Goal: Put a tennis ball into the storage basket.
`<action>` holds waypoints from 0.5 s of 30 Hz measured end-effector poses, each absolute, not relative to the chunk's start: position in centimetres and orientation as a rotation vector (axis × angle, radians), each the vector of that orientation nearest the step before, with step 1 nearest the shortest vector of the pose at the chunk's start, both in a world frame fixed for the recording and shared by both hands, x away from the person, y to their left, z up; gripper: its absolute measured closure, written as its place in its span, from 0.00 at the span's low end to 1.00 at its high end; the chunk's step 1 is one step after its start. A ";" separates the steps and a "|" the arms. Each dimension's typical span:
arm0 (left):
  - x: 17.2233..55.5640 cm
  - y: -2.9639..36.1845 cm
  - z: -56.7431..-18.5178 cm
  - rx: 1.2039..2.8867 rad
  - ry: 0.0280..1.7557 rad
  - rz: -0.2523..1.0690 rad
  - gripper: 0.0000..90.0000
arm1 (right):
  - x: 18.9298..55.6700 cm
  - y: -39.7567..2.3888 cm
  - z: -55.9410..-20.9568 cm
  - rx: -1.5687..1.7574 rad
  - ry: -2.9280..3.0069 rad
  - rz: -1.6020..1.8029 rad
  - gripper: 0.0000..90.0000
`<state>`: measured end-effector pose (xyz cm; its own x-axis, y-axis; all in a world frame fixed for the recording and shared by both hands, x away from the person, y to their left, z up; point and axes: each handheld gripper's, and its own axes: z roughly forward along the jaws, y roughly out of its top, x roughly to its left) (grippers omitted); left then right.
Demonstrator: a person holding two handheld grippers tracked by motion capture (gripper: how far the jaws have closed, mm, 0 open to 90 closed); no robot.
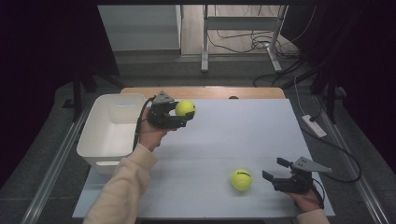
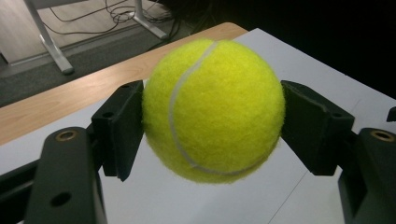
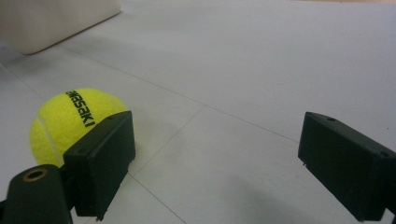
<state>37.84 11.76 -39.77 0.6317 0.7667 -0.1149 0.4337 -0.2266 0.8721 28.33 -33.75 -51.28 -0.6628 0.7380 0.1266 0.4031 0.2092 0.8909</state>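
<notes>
Gripped one tennis ball (image 1: 185, 108) in left claw (image 1: 180, 113) beside white bin (image 1: 100, 140), seemingly mid-carry; kept right claw (image 1: 275, 171) wide near second ball (image 1: 241, 179) on bench (image 1: 233, 135), probably next pickup.

A pale grey table (image 1: 243, 140) with a wooden strip (image 1: 205, 92) along its far edge stands in a dim room. Grey floor (image 1: 187, 70) lies beyond, with a metal desk frame (image 1: 243, 32), tangled cables (image 1: 261, 44) and dark curtains (image 1: 42, 46) on both sides.
</notes>
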 end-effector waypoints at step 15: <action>37.2 12.9 -38.3 1.821 0.953 0.452 0.30 | 28.3 -33.7 -51.3 1.068 2.164 1.434 0.12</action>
<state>37.15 12.94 -38.28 0.6210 0.7761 -0.1094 0.4064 -0.1995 0.8917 28.32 -33.72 -51.29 -0.6630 0.7381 0.1251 0.4028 0.2108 0.8907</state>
